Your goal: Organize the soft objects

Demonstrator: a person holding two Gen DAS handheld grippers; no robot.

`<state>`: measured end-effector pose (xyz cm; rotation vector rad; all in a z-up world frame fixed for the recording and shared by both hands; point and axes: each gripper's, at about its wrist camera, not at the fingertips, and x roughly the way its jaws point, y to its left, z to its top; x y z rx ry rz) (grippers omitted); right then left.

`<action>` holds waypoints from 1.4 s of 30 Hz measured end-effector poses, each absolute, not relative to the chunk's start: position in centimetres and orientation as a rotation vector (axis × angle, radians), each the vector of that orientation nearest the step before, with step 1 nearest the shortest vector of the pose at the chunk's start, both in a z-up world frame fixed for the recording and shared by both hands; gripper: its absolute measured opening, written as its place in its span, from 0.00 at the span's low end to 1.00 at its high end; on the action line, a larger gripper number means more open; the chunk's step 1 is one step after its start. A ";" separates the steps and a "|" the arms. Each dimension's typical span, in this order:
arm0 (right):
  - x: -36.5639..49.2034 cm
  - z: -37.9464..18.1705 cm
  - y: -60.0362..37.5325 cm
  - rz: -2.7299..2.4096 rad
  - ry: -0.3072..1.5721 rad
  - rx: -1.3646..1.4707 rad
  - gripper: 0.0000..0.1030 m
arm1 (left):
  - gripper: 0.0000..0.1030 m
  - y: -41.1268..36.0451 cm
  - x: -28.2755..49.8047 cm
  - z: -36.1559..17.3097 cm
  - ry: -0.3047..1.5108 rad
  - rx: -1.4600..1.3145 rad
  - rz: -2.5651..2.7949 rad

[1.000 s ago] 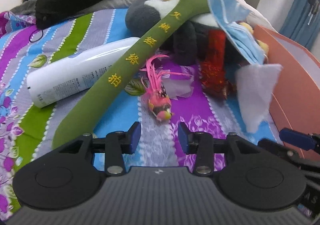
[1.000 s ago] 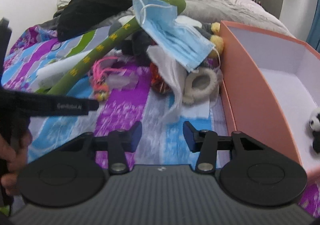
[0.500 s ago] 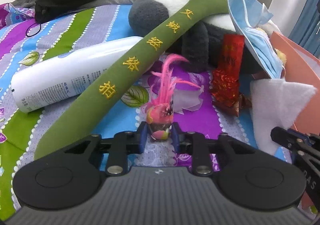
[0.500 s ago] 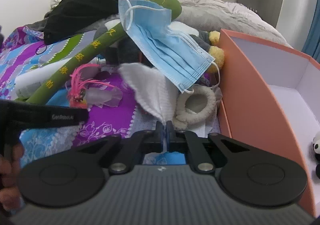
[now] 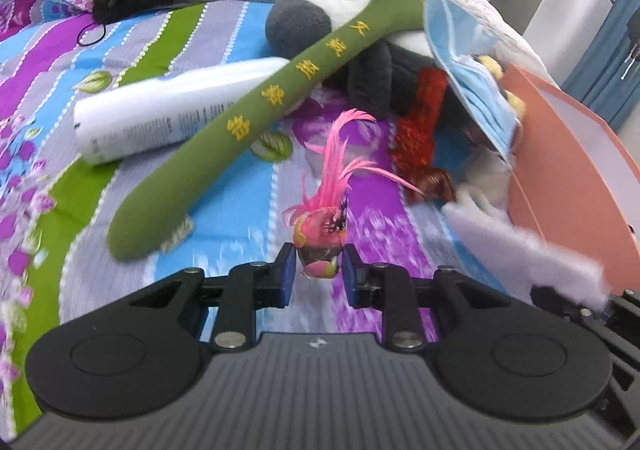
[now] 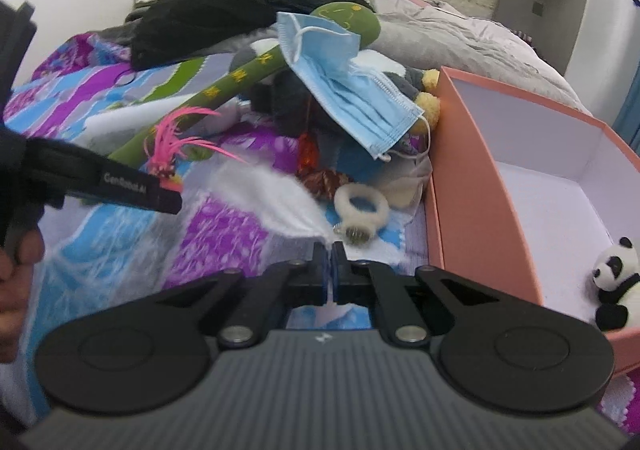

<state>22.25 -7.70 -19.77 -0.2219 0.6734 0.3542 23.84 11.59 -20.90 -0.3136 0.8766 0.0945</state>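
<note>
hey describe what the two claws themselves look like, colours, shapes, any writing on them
Both claws, left claw and right claw, are matte black with blue finger pads, silver pivot screws, two round discs and a ribbed grey body. The left claw's side bears white lettering, blurred. No cables show.

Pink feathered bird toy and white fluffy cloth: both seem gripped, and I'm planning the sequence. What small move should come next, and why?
Probably carry both right, over the pink box wall. The left gripper is shut on the pink feathered bird toy, the right gripper pinches the white fluffy cloth, and the box, open-topped, already holds a panda plush.
</note>
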 end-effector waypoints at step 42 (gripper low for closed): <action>14.4 -20.3 -13.9 0.547 0.800 0.091 0.63 | 0.28 6.2 15.7 -17.9 0.999 -0.301 -0.005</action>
